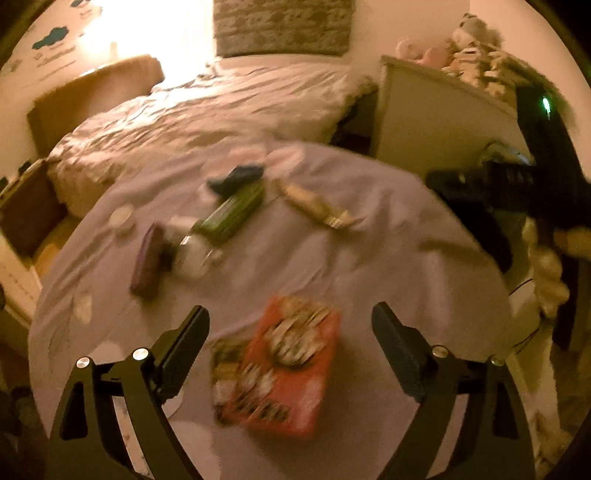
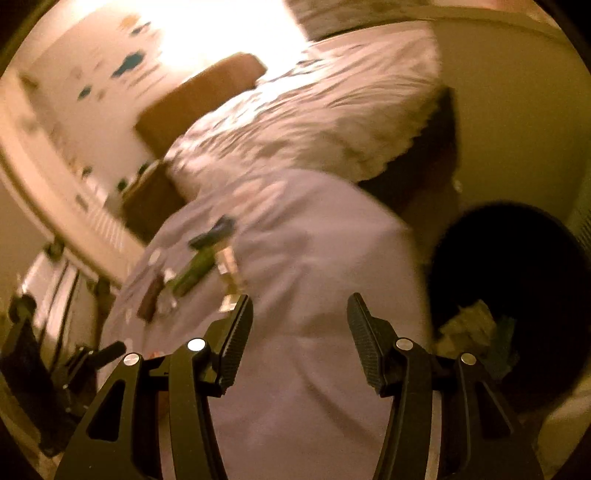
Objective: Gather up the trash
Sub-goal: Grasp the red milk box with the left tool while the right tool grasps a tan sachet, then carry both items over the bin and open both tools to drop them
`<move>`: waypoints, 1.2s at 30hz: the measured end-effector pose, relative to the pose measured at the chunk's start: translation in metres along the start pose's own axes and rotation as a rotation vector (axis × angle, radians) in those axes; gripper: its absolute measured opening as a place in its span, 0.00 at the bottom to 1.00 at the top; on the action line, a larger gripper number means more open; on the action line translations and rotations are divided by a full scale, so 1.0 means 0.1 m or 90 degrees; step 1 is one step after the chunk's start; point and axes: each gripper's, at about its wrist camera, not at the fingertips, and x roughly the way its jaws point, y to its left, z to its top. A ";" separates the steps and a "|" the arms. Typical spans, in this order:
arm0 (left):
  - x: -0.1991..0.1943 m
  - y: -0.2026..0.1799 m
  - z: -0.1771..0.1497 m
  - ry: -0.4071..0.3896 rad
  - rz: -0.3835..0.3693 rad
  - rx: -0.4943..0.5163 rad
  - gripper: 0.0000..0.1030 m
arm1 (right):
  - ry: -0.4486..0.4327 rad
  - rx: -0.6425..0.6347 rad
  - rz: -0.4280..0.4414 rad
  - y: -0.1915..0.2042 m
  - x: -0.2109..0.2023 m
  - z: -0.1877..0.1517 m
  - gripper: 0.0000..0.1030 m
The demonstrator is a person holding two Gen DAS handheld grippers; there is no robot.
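Left gripper (image 1: pixel 291 325) spread wide over flat orange printed carton (image 1: pixel 284 365) on lilac sheet (image 1: pixel 369 229) — nothing gripped. Only right view gives us round black bin (image 2: pixel 517 258); right gripper (image 2: pixel 300 314) parted, empty.

The setting is a home bedroom. A bed (image 1: pixel 229 107) with a rumpled white duvet and a padded headboard (image 1: pixel 284 27) stands against the wall. Soft toys (image 1: pixel 461 48) are piled on a cabinet (image 1: pixel 436 110) beside it.
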 end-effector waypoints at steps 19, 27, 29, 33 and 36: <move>0.17 0.07 -0.14 0.023 -0.042 0.019 0.49 | 0.098 -0.154 -0.055 0.75 1.18 0.20 0.27; 0.14 0.16 -0.09 0.013 -0.083 -0.043 0.48 | 0.061 -0.087 -0.015 0.50 0.78 0.15 0.17; 0.10 0.16 0.00 0.000 -0.096 -0.055 0.48 | 0.038 -0.063 -0.009 0.39 0.59 0.14 0.17; 0.05 0.03 0.25 -0.028 -0.120 -0.049 0.48 | -0.016 -0.019 -0.013 0.12 0.15 0.14 0.17; 0.05 -0.18 0.51 -0.053 -0.151 -0.037 0.48 | -0.059 0.013 -0.031 -0.13 -0.19 0.15 0.17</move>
